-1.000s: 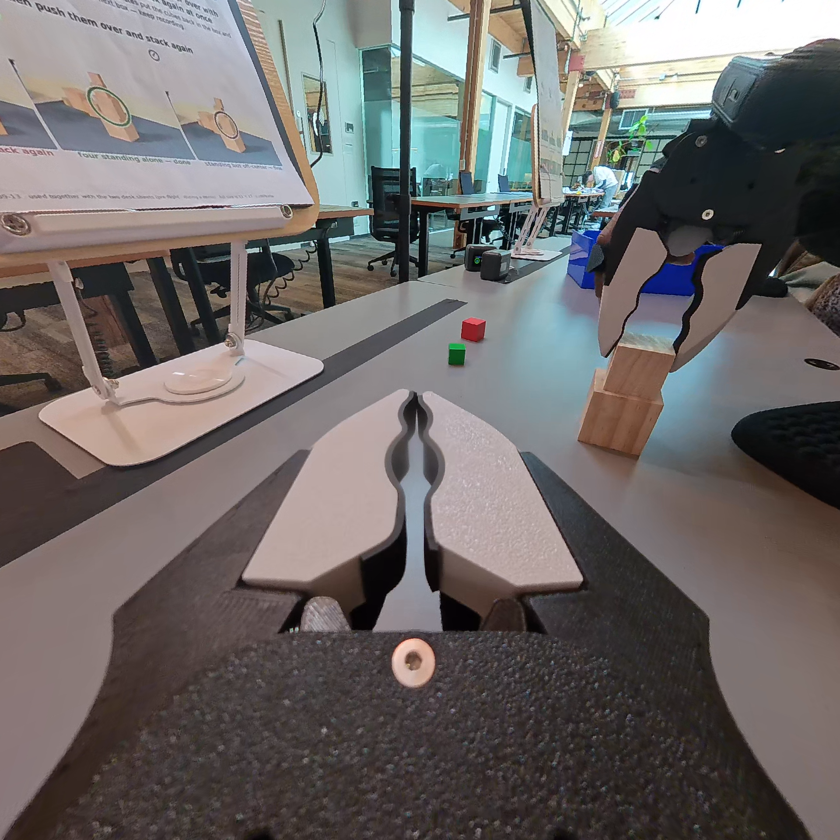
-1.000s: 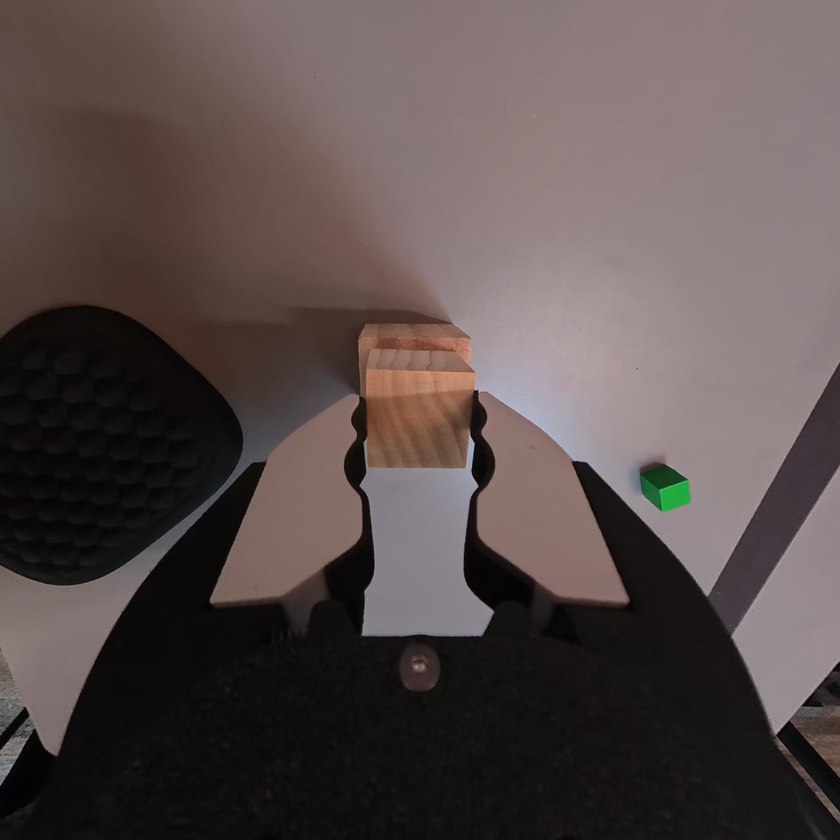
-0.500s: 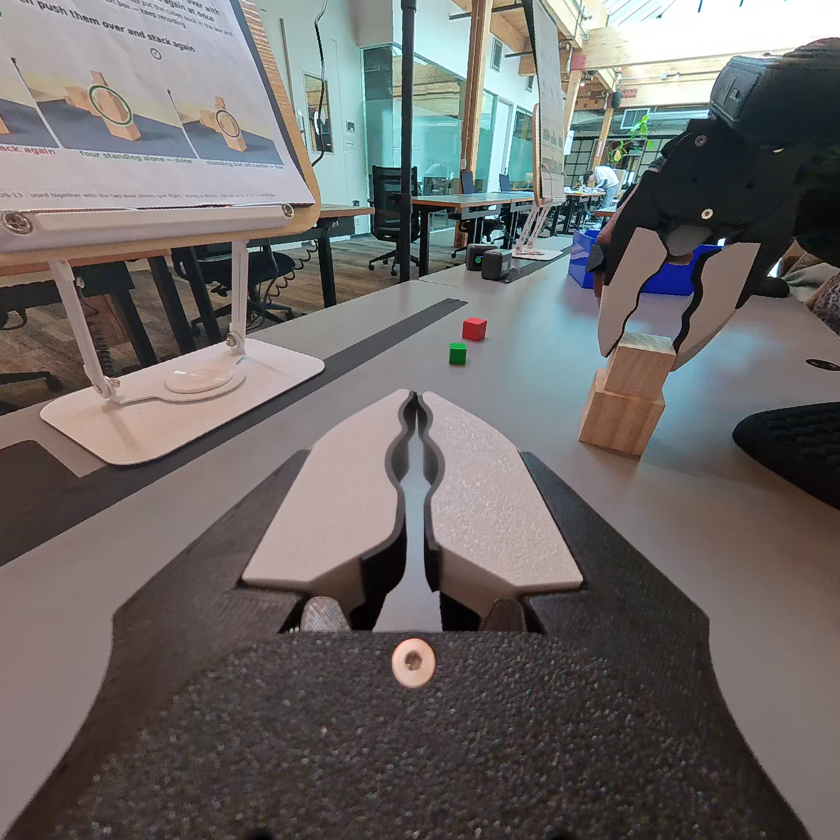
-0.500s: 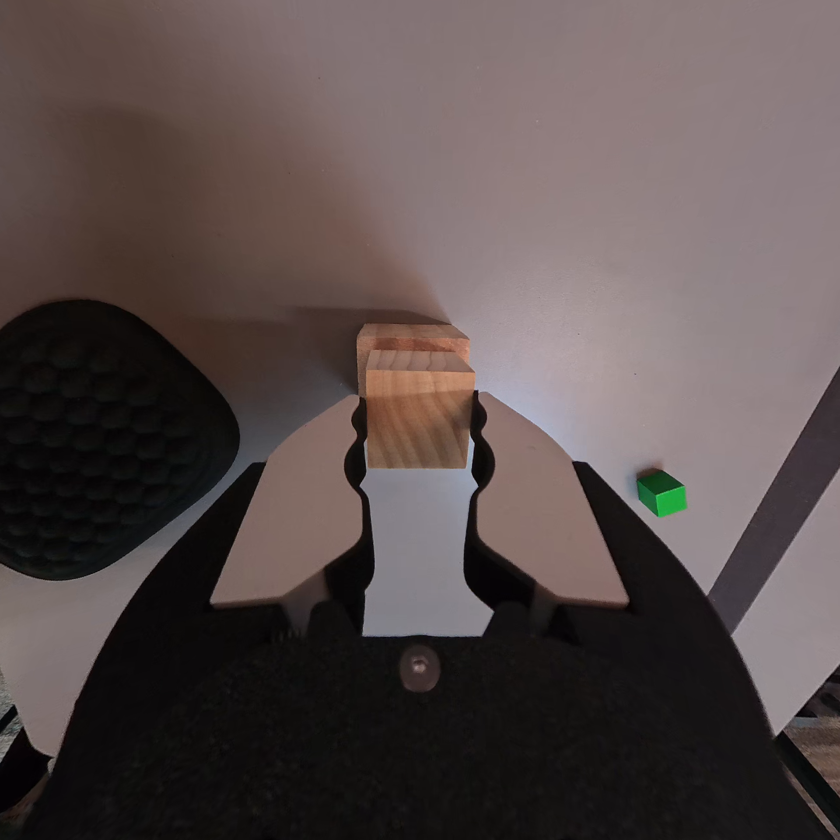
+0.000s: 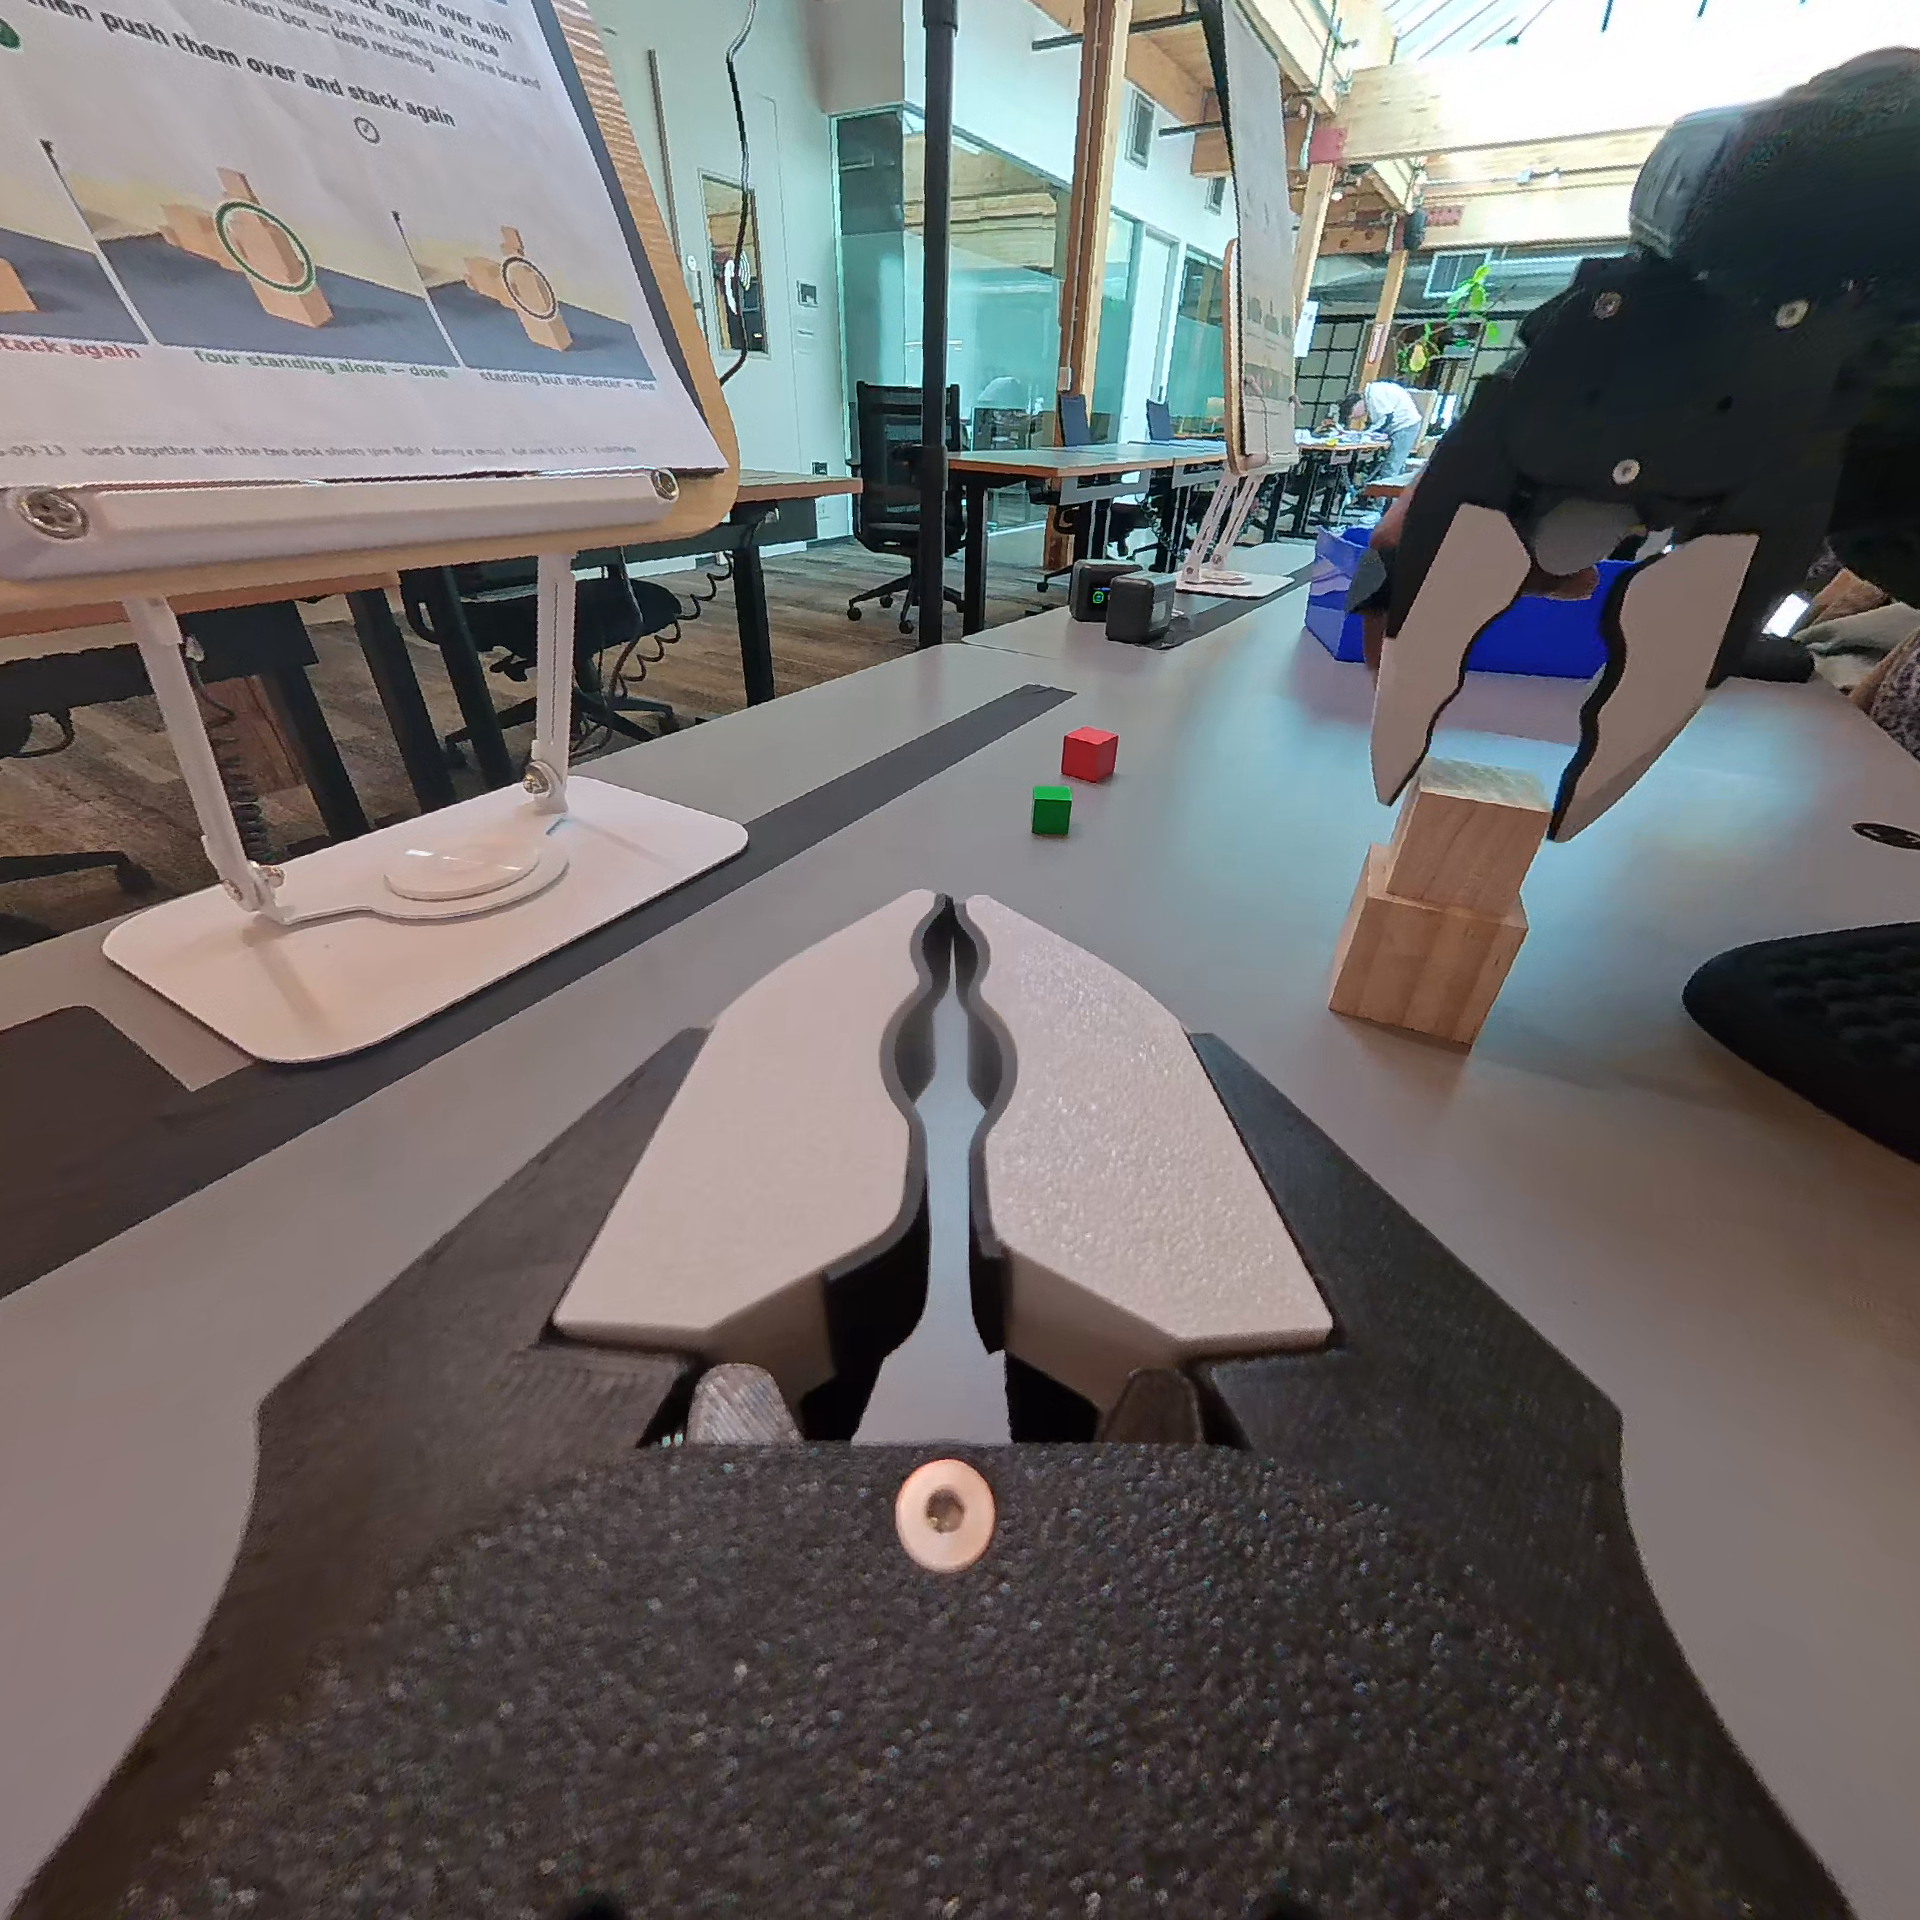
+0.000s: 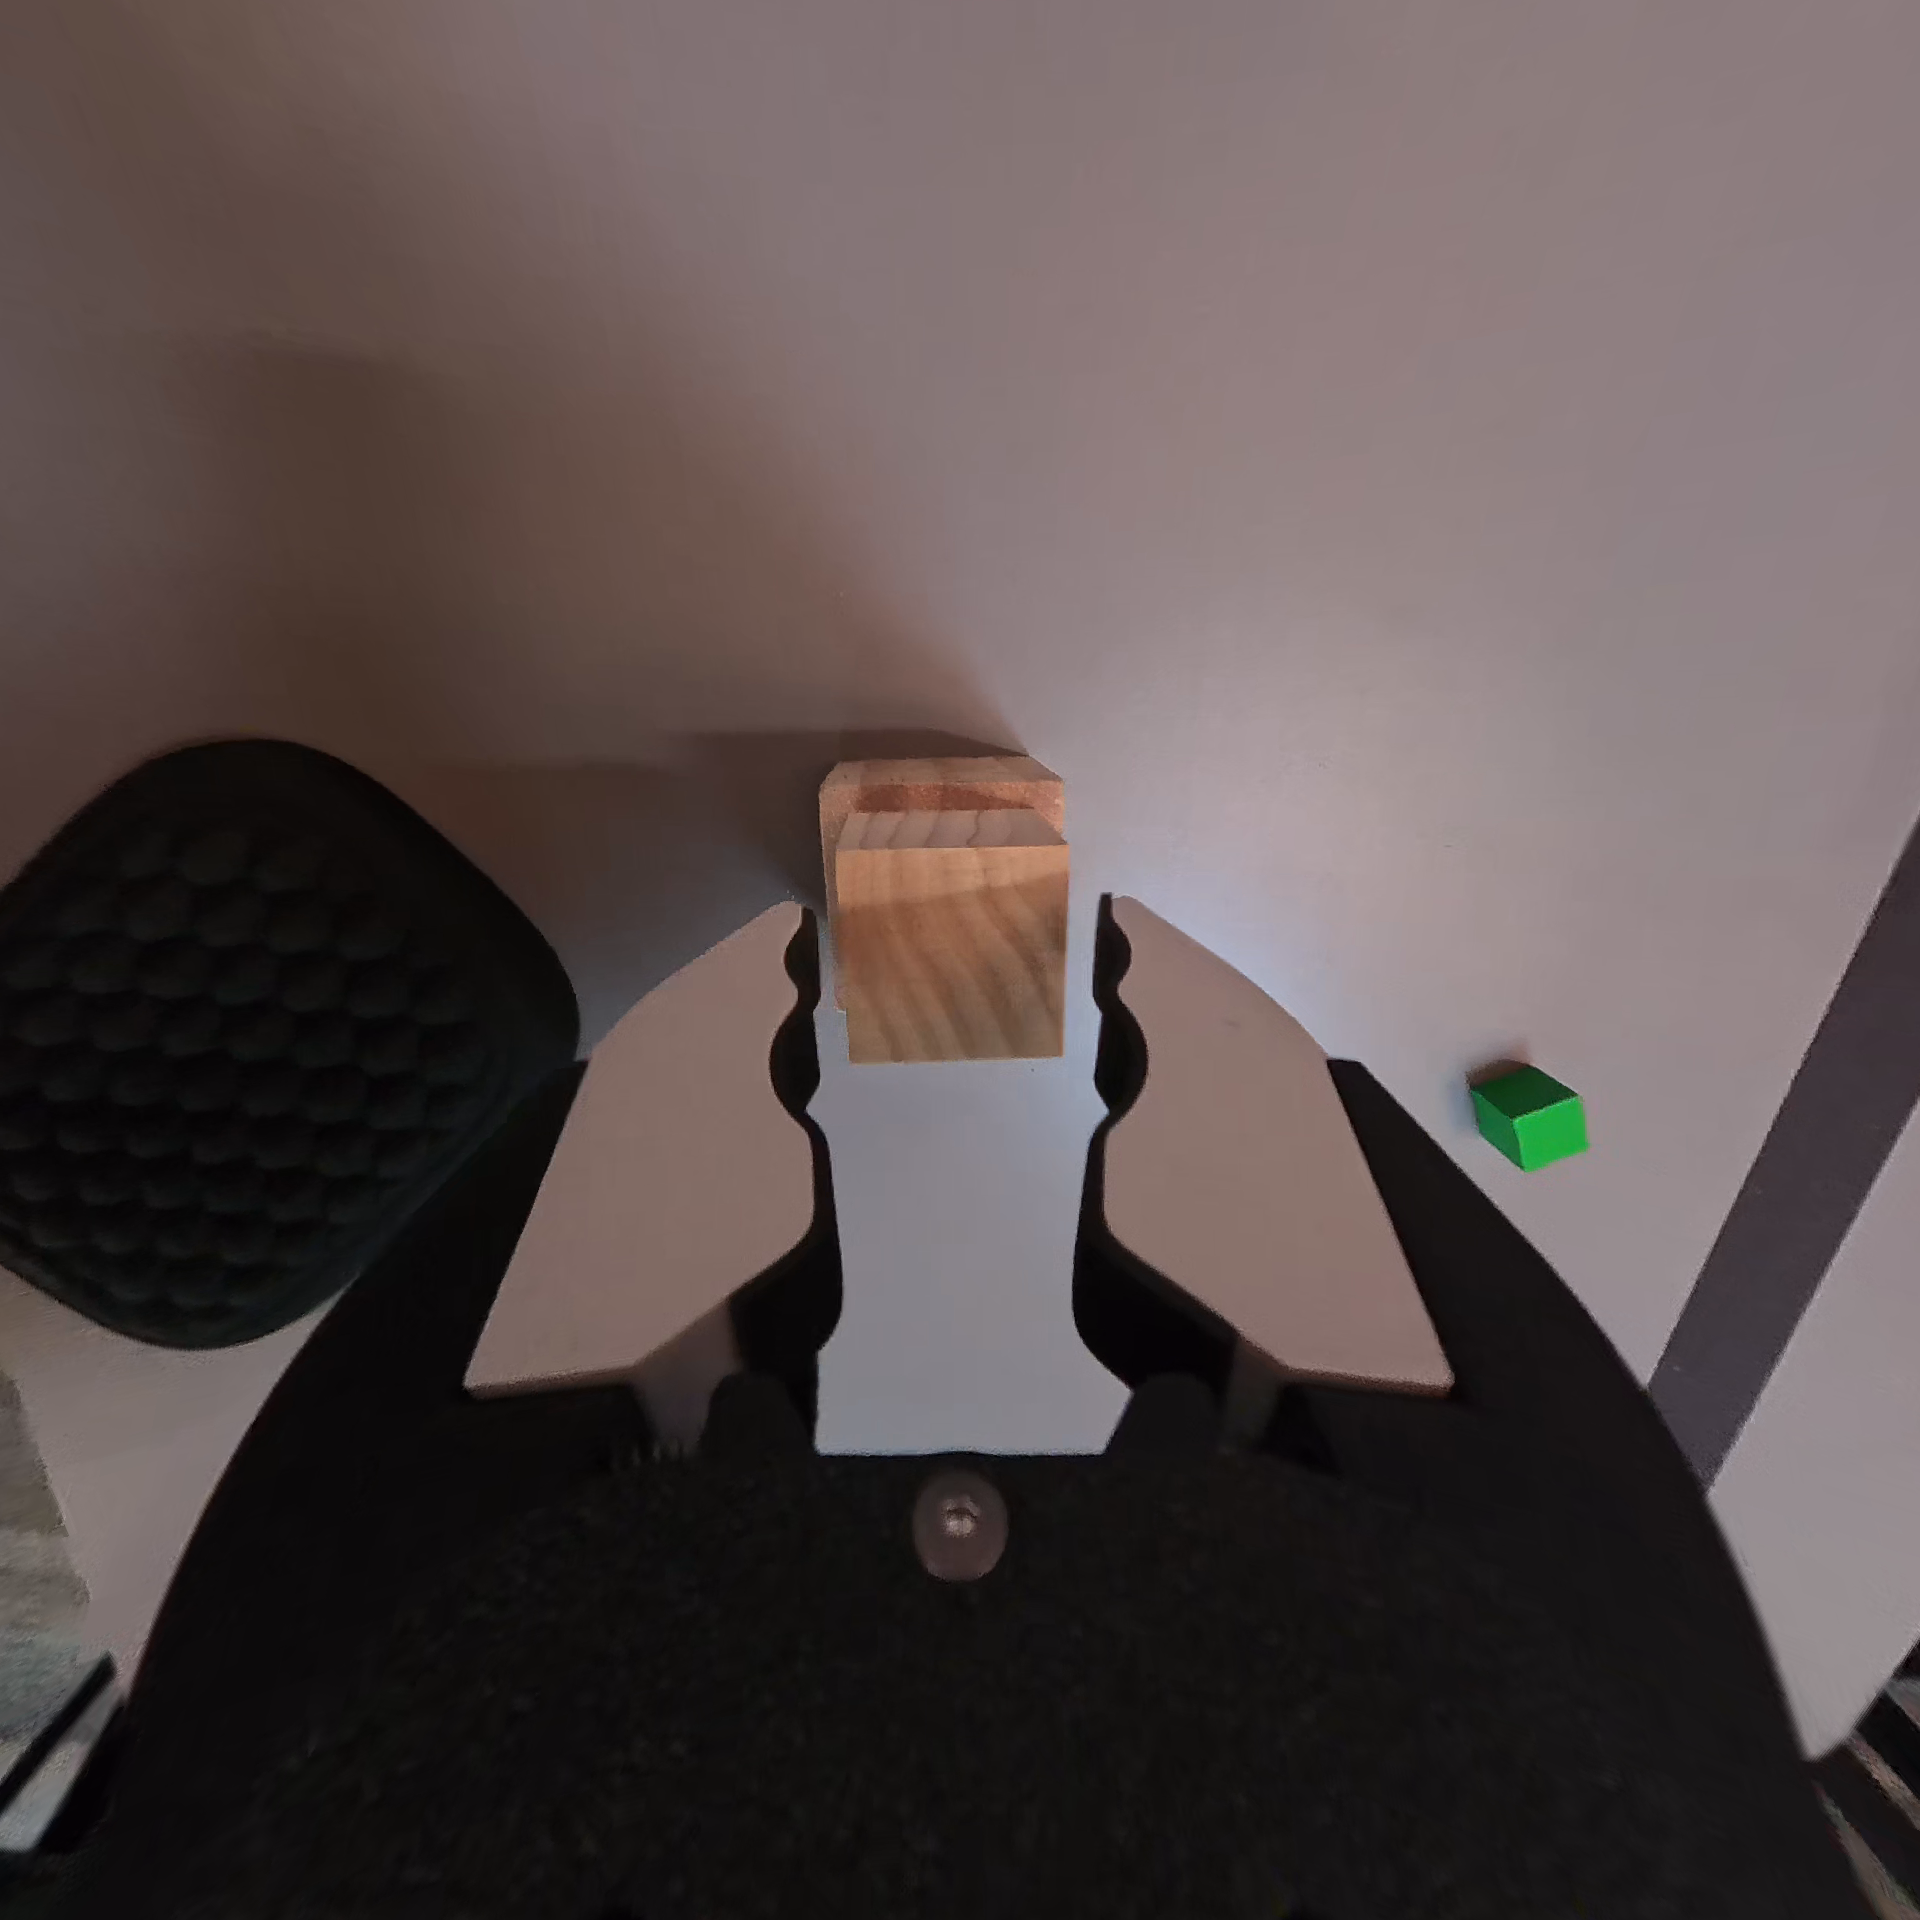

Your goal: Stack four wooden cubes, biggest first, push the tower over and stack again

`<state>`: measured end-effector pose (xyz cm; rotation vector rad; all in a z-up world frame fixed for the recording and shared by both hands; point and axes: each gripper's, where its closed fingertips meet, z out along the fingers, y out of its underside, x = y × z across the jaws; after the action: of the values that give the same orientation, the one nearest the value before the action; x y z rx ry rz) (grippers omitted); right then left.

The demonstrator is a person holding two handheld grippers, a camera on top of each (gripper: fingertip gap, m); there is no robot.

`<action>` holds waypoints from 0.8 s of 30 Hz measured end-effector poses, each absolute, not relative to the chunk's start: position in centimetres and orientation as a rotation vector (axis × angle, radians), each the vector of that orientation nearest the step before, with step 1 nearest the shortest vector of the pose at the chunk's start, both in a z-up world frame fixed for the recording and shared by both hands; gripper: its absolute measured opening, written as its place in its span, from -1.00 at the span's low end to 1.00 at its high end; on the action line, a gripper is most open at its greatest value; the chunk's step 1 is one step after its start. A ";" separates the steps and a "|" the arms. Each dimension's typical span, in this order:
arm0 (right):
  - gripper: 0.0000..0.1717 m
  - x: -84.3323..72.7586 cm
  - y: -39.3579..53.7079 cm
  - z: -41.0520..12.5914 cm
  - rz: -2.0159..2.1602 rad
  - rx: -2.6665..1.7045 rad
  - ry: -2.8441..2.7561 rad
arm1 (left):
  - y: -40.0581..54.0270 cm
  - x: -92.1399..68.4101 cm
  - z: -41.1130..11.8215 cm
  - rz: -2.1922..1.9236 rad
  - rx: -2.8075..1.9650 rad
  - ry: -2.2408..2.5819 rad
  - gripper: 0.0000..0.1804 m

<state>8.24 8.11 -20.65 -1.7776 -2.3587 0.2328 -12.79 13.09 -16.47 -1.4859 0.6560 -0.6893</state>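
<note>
While the left gripper [image 5: 951,914] lies low on the grey table [image 5: 1195,914] with jaws together on nothing, the right gripper [image 5: 1475,800] hangs at right.

Left wrist view: its fingers straddle the upper wooden cube [image 5: 1465,831], stacked off-centre on the lower wooden cube [image 5: 1423,961]; a green cube [image 5: 1051,809] and red cube [image 5: 1089,752] sit mid-frame, a document stand [image 5: 416,883] at left.
Right wrist view: jaws apart, a gap shows each side of the upper cube at centre; a black pad [image 6: 239,1039] lies left.
</note>
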 end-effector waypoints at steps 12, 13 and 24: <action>-0.44 12.2 20.4 -15.9 0.208 -2.042 -1.636 | 13.3 -13.0 -16.5 -0.676 -1.496 0.646 -1.00; -0.45 13.4 21.6 -16.7 0.178 -2.080 -1.590 | 13.3 -13.0 -16.6 -0.674 -1.497 0.646 -1.00; -0.49 20.3 28.9 -24.0 -0.026 -2.131 -1.764 | 13.5 -12.7 -18.0 -0.662 -1.551 0.674 -1.00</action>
<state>20.34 28.87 -23.97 -2.1310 -1.7636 -0.0265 -12.67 13.53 -18.05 -1.5512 0.6737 -0.6623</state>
